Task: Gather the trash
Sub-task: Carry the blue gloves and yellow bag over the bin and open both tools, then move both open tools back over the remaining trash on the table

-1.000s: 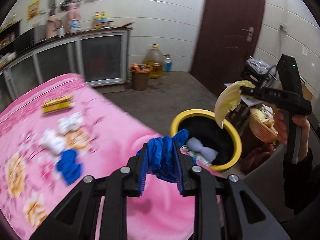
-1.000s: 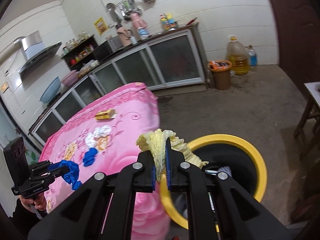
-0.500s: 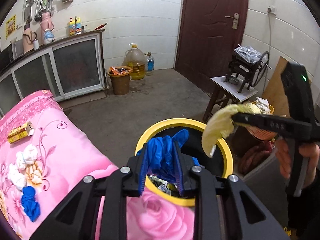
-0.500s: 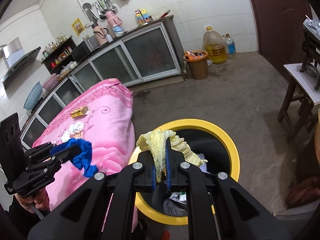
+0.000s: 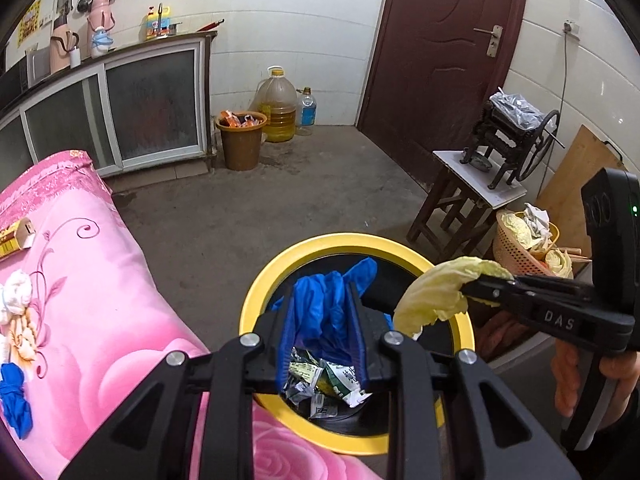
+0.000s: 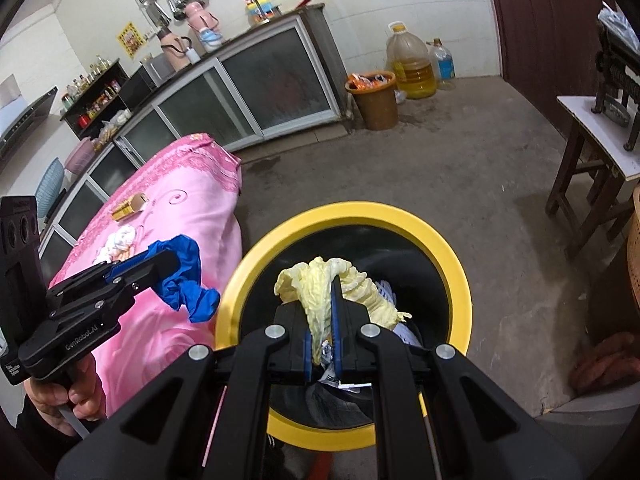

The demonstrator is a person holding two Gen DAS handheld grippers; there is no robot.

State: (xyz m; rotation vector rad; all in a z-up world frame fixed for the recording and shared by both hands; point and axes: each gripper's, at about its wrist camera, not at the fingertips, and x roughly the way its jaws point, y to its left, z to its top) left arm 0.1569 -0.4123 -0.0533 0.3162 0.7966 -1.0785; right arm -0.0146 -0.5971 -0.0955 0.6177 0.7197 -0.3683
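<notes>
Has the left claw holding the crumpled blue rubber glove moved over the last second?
Yes. The left claw and blue glove went from above the pink tablecloth to over the yellow-rimmed bin.

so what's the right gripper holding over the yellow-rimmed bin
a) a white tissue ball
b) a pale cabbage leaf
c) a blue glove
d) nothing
b: in the right wrist view the right gripper is shut on a pale cabbage leaf above the yellow-rimmed bin; the blue glove is in the left gripper.
</notes>
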